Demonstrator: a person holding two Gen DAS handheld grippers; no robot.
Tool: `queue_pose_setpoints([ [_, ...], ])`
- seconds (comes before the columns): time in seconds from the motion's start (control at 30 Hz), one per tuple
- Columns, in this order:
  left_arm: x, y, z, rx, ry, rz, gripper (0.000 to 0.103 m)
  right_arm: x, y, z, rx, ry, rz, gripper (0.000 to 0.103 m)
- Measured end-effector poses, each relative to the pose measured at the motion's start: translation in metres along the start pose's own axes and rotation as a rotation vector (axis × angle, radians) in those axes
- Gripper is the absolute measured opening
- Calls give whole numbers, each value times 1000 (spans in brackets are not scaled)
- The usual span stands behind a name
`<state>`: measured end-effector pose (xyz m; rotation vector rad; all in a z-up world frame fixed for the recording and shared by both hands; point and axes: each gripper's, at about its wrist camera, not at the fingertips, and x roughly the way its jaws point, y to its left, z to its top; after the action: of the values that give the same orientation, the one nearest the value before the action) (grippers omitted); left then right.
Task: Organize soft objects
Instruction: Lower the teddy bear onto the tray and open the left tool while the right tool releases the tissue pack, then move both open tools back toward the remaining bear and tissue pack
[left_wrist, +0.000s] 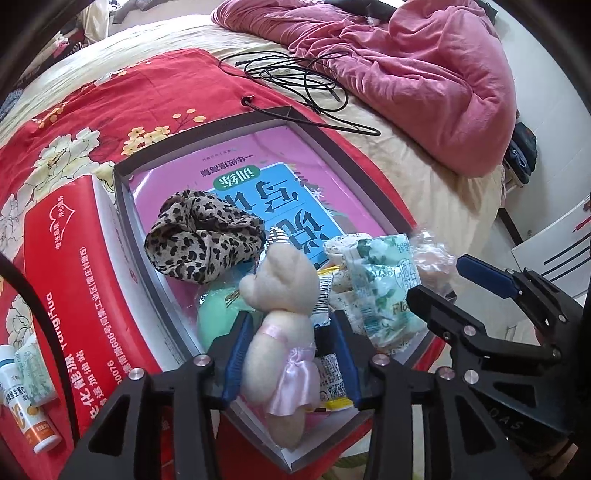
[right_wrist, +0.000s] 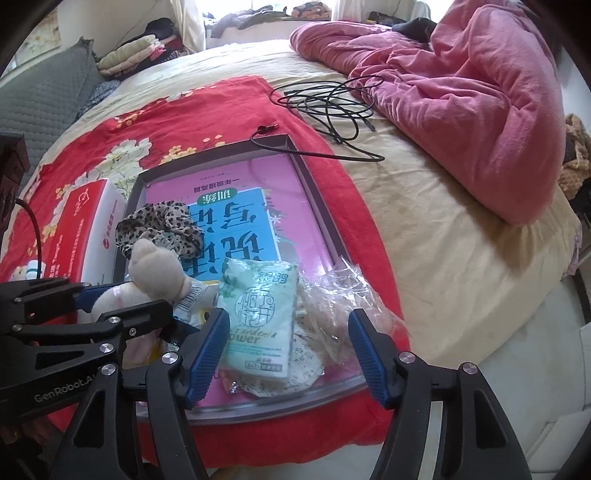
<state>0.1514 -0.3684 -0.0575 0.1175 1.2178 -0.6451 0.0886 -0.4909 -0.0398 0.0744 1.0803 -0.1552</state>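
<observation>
Teddy bear (left_wrist: 280, 325) sits between my left gripper's (left_wrist: 291, 354) loosened pads in the tray (left_wrist: 122, 184); right gripper (right_wrist: 288, 354) gapes empty above the tissue pack (right_wrist: 258, 317).

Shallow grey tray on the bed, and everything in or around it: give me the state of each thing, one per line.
Grey tray: open, on the red cloth.
Plush bear: between the left gripper fingers, over the tray.
Leopard-print cloth: bunched, in the tray.
Tissue pack: sealed, lying flat.
Clear plastic bag: crumpled.
Right gripper: open, empty, above the tissue pack.
Black cable: loosely coiled on the bed.
Pink blanket: rumpled.
</observation>
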Motion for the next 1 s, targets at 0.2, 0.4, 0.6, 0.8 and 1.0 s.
queue_pose_setpoints([
  [0.2, -10, -1, 1, 8, -14, 9, 45, -9, -7, -2, 24, -10, -17, 71],
  [0.4, -25, -4, 0, 27, -42, 35, 54, -18, -12, -3, 50, -21, -31, 73],
  [0.6, -39, -5, -3, 41, -64, 64, 60, -28, -8, -5, 43, -31, -49, 74],
  [0.8, -56, -6, -7, 46, -91, 87, 66, -35, -4, -5, 51, -42, -58, 76],
  [1.0, -76, -4, -10, 55, -135, 121, 72, -44, -1, -3, 51, -60, -73, 76],
])
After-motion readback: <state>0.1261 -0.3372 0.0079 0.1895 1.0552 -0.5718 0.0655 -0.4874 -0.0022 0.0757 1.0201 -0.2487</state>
